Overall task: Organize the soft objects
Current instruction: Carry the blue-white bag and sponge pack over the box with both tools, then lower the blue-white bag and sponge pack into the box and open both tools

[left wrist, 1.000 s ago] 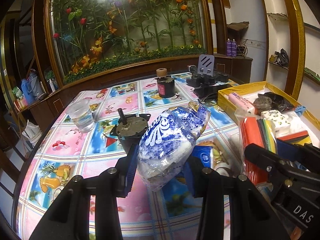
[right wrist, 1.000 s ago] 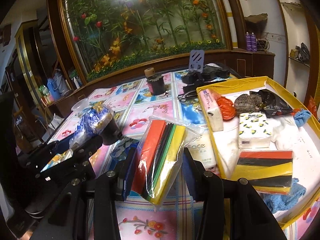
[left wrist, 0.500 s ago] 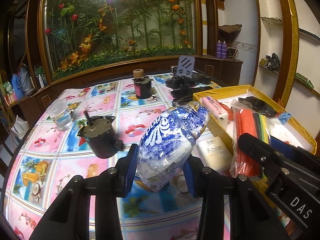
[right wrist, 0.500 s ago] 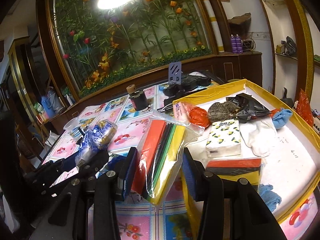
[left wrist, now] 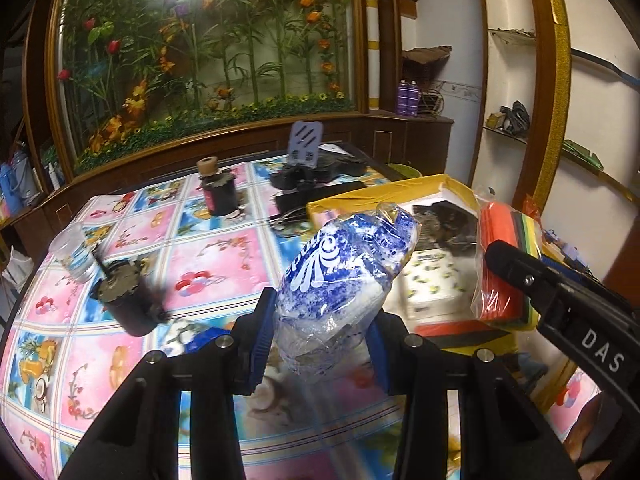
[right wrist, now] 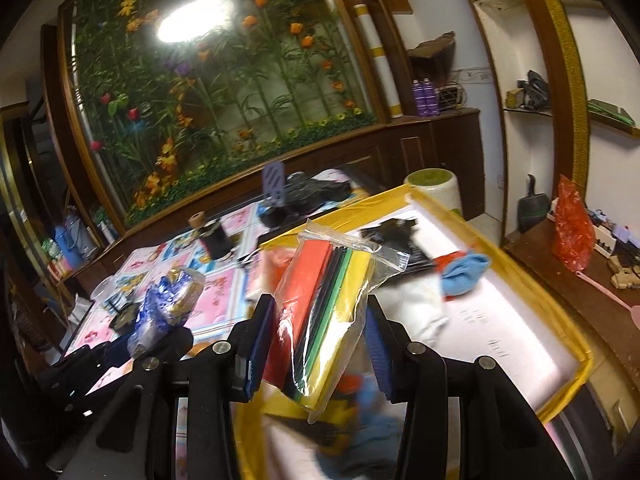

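My left gripper [left wrist: 320,344] is shut on a blue-and-white plastic packet [left wrist: 340,280], held above the flowered tablecloth [left wrist: 224,256] just left of the yellow-rimmed box [left wrist: 400,192]. In the right wrist view my right gripper [right wrist: 316,348] is shut on a clear bag of coloured sheets [right wrist: 320,312], red, black, green and yellow, hanging over the box's near end [right wrist: 576,364]. The same bag [left wrist: 504,272] and right gripper show at the right of the left wrist view. The left gripper with its packet [right wrist: 168,308] appears at the left of the right wrist view.
Inside the box lie a blue cloth [right wrist: 464,276], white fabric [right wrist: 416,312], a black bag [right wrist: 396,236] and a patterned tissue pack [left wrist: 432,280]. On the table stand a dark motor [left wrist: 128,304], a plastic cup [left wrist: 72,256], a black jar with cork [left wrist: 218,192] and black gear [left wrist: 316,168].
Both grippers have carried their loads to the right, toward and over the yellow box. The motor and cup have slid left in the left wrist view. Neither grip has changed.
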